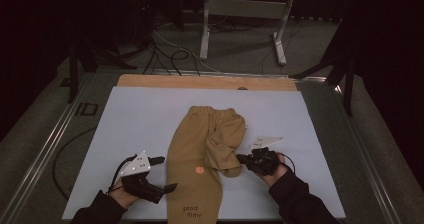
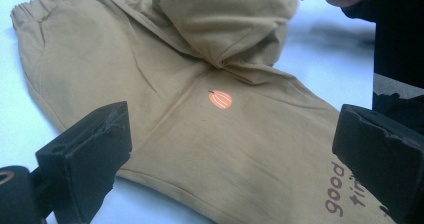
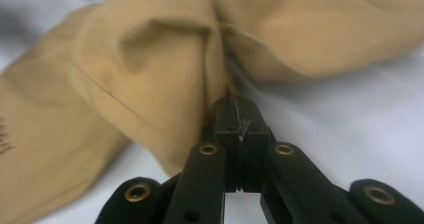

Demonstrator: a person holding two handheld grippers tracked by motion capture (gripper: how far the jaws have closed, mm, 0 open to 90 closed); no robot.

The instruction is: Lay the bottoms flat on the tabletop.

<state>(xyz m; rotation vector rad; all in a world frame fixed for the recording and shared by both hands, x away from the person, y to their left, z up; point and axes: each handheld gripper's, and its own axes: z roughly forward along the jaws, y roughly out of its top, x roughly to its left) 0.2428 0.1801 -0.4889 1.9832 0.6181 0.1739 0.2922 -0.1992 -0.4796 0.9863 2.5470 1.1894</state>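
We see a pair of tan trousers (image 1: 195,159) lying on a white mat (image 1: 140,114) on the table, and we take these trousers as our landmark. Their waistband points to the far side of the mat, and one leg runs straight toward us, over the near edge of the mat, with a small orange pumpkin print (image 2: 220,99) and the words "good time" on it. The other leg is folded over and lies bunched on the right side of the trousers. Our right gripper (image 1: 244,159) is just at the right edge of this folded leg; in the right gripper view its jaws stand fully together, and a fold of the cloth seems to be pinched at their tips, though the picture is blurred there. Our left gripper (image 1: 167,174) rests just beside the left edge of the straight leg, and its jaws stand wide apart with nothing between the pads; in the left gripper view the cloth lies beyond them. Left and right of the trousers the mat is bare up to its edges. Behind the waistband a wide strip of mat is free too, up to a wooden board (image 1: 200,81).
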